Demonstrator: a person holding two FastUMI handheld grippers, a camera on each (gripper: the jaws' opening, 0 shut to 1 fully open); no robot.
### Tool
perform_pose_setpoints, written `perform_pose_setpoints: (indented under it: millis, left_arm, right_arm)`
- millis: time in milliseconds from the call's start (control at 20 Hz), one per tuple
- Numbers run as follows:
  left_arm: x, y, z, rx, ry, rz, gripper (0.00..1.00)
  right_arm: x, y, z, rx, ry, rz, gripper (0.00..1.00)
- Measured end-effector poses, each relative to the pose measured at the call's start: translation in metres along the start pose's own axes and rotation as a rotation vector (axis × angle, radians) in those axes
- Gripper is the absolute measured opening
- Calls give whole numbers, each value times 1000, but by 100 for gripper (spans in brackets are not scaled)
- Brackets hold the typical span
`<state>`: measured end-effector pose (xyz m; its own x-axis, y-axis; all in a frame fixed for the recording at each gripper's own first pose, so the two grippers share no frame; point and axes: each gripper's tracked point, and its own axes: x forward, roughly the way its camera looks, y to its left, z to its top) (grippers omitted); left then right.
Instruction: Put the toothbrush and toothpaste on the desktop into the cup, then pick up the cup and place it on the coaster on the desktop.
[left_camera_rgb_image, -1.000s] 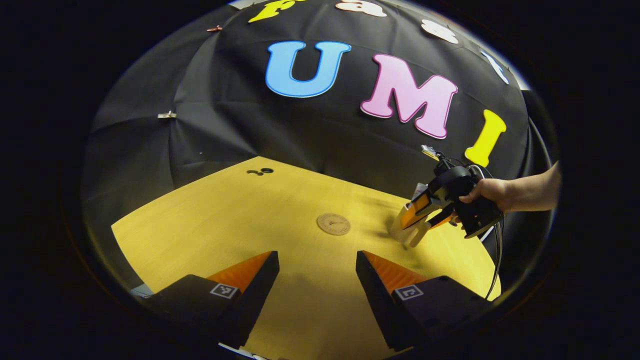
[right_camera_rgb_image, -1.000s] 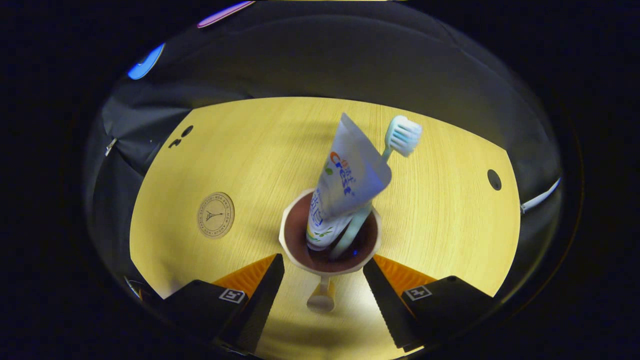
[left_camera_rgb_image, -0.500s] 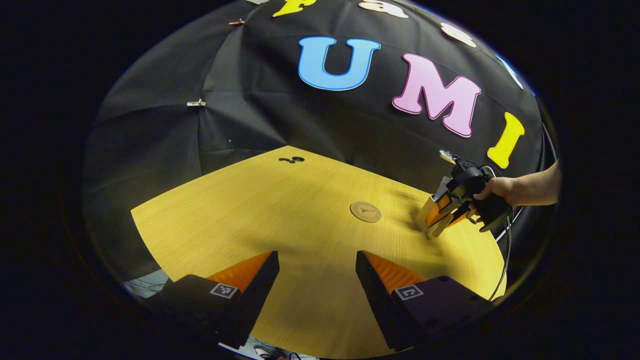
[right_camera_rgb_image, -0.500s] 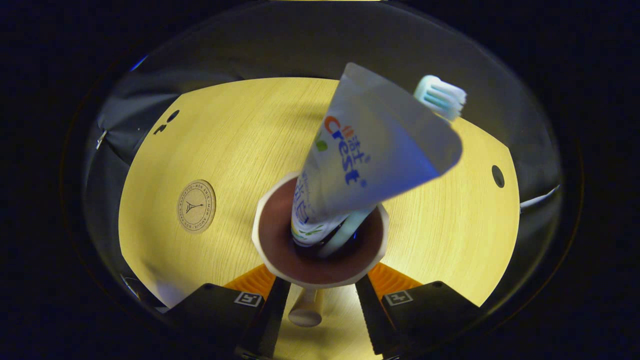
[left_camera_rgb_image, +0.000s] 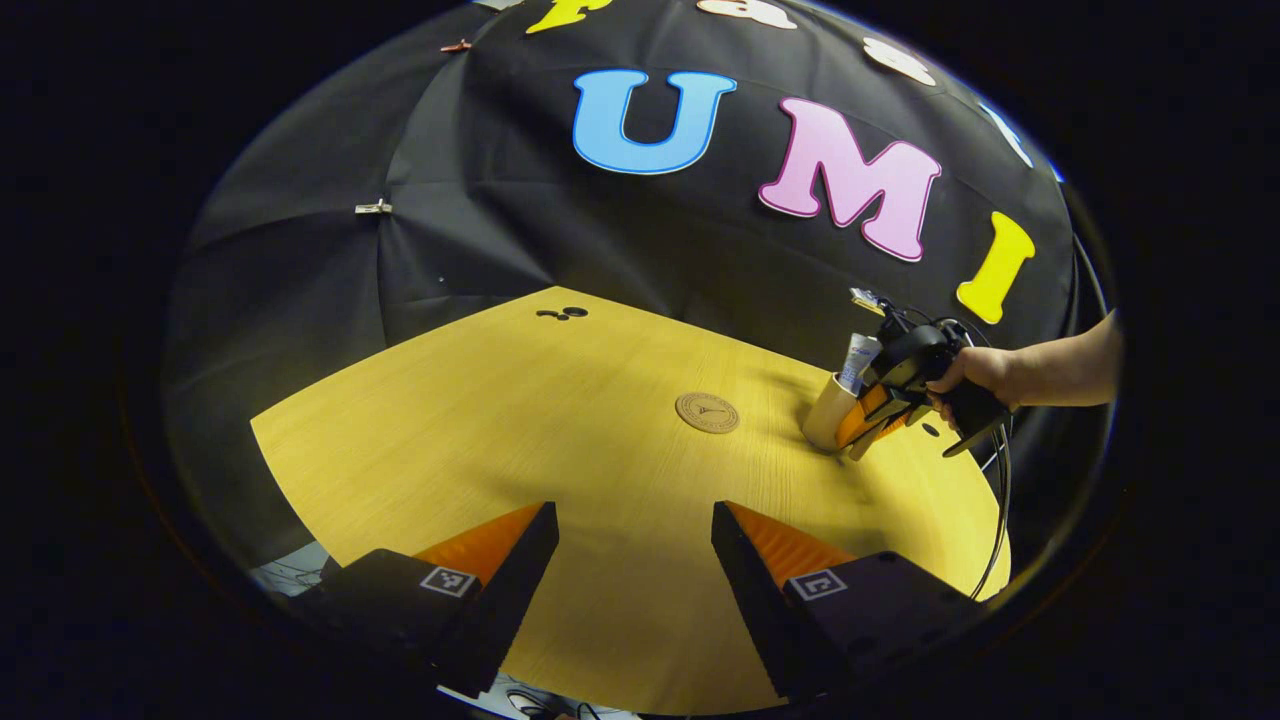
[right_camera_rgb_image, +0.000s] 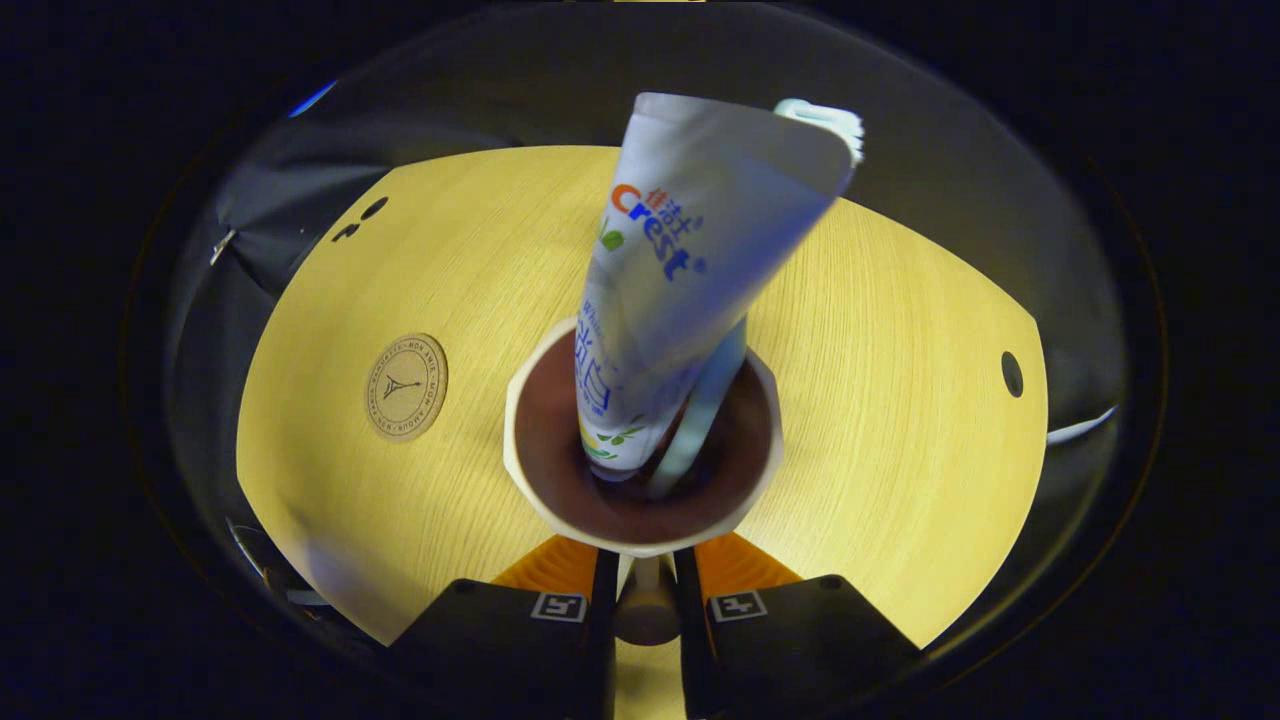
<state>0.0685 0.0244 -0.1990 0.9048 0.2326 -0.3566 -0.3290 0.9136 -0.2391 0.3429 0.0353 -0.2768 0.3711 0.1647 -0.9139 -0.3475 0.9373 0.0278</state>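
On the table (right_camera_rgb_image: 900, 330), right of the coaster (right_camera_rgb_image: 406, 387), my right tool (right_camera_rgb_image: 640, 607) has clenched the handle of the cup (right_camera_rgb_image: 640, 540) holding toothpaste (right_camera_rgb_image: 680, 270) and toothbrush (right_camera_rgb_image: 822, 113); the left tool (left_camera_rgb_image: 635, 560) idles released; next I'd lift, carry it onto the coaster.

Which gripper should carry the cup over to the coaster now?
Right. The right gripper is closed on the cup's handle, with toothpaste and toothbrush already in the cup. The left gripper is open, farther back from the coaster.
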Motion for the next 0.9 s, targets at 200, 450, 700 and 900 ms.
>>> perform_pose_setpoints:
  millis: [200,450,700,900]
  left_arm:
    - [-3,-1,-6,12,8,-7,98]
    - [-6,-1,-10,7,13,-18,98]
    - [-14,3,-10,9,9,-21,98]
    - [-22,17,-17,0,19,1,98]
  right_arm:
    - [-8,10,9,-53,-52,-2,30]
    - [-19,42,19,-67,-75,37,29]
    - [-24,77,31,-103,-84,58,30]
    - [-21,110,40,-134,-81,77,29]
